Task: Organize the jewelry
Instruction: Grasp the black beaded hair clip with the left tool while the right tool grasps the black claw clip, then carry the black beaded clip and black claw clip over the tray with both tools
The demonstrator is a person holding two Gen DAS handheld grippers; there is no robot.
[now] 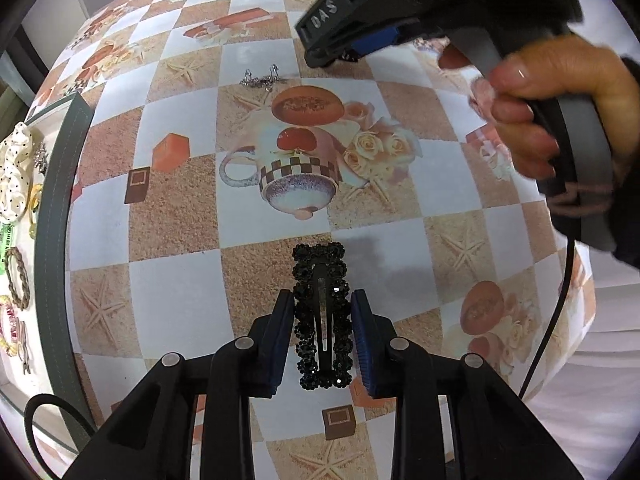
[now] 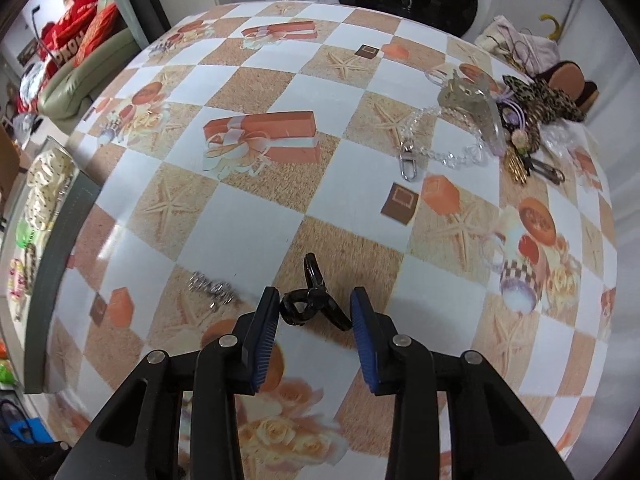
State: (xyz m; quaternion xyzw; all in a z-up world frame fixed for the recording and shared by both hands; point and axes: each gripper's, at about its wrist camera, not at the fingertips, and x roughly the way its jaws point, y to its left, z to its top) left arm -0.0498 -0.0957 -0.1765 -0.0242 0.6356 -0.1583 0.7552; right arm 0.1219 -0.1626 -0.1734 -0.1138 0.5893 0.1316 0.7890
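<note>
Here the left gripper (image 1: 323, 320) points steeply down at the table (image 1: 180, 300), which carries a checked cloth printed with starfish and cups. A black beaded snap hair clip (image 1: 323, 316) lies flat on the cloth, lengthwise between the 2 blue pads (image 1: 366, 344). The pads stand just beside the clip's 2 long edges; whether they press on it cannot be told.

The right gripper (image 2: 315, 312) also points steeply down. A small black claw clip (image 2: 310, 304) rests on the cloth between its 2 fingers. The left pad sits at the clip's looped end and the right pad at the tip of one prong; actual contact cannot be confirmed. In the left wrist view, a hand (image 1: 552, 120) grasps the right gripper's handle.

A pair of silver earrings (image 1: 262, 78) lies on the cloth near the right gripper. At the left edge of the table stands a tray (image 1: 60, 200) with a grey rim, holding a polka-dot scrunchie (image 1: 14, 168) and a braided hair tie (image 1: 18, 280). A pile of remaining accessories (image 2: 520, 120), including a clear claw clip (image 2: 476, 108) and a clear bead chain (image 2: 440, 156), lies at the far right of the table.
</note>
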